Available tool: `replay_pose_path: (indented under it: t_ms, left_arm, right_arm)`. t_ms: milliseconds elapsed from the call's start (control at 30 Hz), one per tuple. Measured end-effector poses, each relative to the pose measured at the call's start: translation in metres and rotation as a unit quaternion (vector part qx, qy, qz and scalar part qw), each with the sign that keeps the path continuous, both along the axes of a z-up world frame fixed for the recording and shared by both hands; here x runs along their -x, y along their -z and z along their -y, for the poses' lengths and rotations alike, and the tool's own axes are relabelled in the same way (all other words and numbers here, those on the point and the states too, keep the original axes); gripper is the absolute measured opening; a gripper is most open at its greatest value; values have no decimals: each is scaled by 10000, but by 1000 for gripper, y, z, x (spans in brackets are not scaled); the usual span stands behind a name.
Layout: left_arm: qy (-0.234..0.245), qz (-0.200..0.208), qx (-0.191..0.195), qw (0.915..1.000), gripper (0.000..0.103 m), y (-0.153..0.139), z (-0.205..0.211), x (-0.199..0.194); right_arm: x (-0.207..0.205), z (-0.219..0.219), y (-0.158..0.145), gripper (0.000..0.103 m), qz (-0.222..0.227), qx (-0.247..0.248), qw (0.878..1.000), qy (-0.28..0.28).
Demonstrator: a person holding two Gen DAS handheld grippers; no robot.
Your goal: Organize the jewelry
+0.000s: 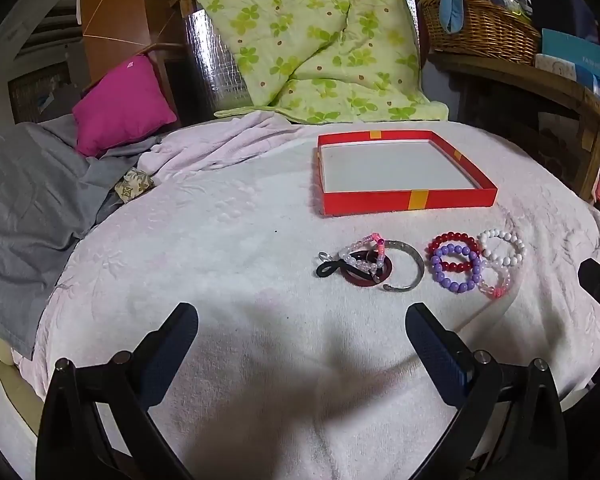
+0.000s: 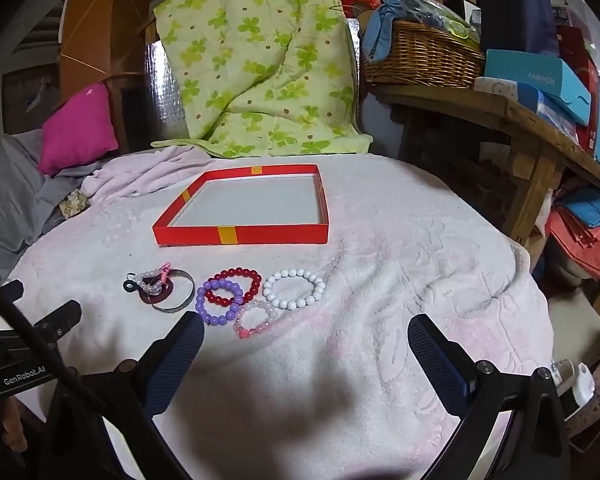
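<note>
Nearest: left claw (image 1: 302, 330) and right claw (image 2: 306, 338), both spread wide, nothing between the fingers, above the towel-covered worktop (image 1: 220, 340).

Middle: bracelets in a loose row running left to right. Silver cuff (image 1: 410, 266), lying flat, gap toward the camera; purple beads (image 1: 456, 268) overlapping red beads (image 1: 454, 240); white beads (image 1: 502, 248) rightmost.

Far: red tray (image 1: 408, 200), long side parallel to the row, holding nothing.
</note>
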State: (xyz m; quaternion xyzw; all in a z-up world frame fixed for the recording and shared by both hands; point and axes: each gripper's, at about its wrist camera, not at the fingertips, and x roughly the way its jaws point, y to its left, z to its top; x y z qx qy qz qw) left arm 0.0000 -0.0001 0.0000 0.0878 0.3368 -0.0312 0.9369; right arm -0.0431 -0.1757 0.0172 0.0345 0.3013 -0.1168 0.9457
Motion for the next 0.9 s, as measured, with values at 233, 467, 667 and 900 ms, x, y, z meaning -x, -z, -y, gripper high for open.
replay_pose_path:
  t_ms: [233, 467, 667, 900]
  left_arm:
    - [-7, 21, 45, 10000, 103, 0, 0, 1]
    - [-14, -16, 32, 10000, 103, 0, 0, -1]
    - [5, -16, 23, 10000, 103, 3, 0, -1]
    - [3, -10, 14, 10000, 103, 3, 0, -1]
  right_arm:
    - [-3, -2, 1, 103, 14, -23, 10000, 11]
    - [-4, -4, 2, 103, 0, 29, 10000, -22]
    - [-5, -4, 3, 103, 64, 23, 10000, -11]
    - [-5, -3, 3, 103, -15, 22, 10000, -8]
